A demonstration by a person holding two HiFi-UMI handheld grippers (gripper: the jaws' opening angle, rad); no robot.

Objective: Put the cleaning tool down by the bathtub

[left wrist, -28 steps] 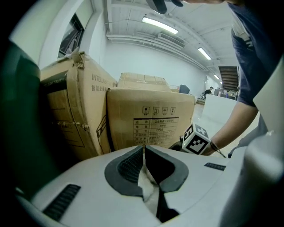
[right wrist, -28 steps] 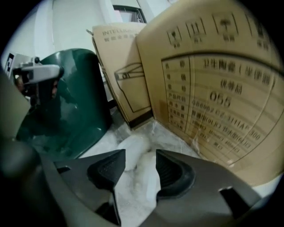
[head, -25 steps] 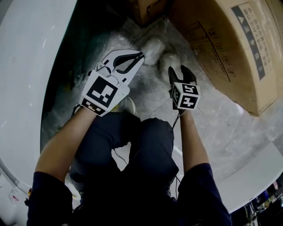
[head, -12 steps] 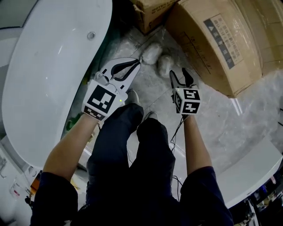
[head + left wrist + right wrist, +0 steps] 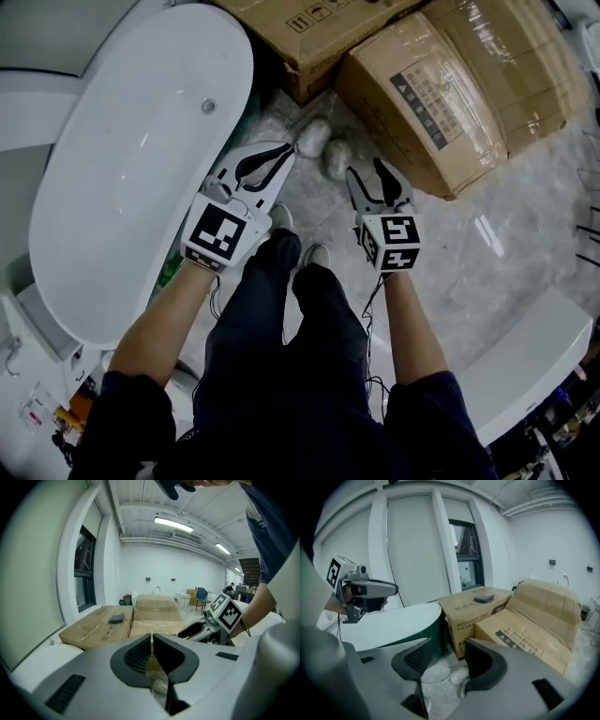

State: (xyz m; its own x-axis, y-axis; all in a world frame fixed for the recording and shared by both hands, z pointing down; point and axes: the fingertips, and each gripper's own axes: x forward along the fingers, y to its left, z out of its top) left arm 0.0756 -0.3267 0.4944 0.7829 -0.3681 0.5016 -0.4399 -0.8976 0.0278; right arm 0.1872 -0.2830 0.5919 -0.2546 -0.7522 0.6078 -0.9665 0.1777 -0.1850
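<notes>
Cleaning tool: most likely the two pale rounded lumps on the floor just beyond the bathtub's narrow end, touching each other; no view shows clearly what they are.
Task stage: judged done or nearly so, since neither gripper carries anything and the lumps lie by the bathtub.
Left gripper: jaws closed to a thin slit with nothing pinched between them, held just beside the bathtub rim.
Right gripper: jaws spread wide and empty, on the side away from the bathtub.
Handling: the lumps look soft, light and squashy, like cloth or sponge; a gentle pinch across the middle of one should do, and it may sag.
Floor: grey marbled stone with a sheen, possibly slick.
Cardboard boxes: stacked past the bathtub's end, close behind the lumps.
Room: a large white hall with tall windows and strip lights.
</notes>
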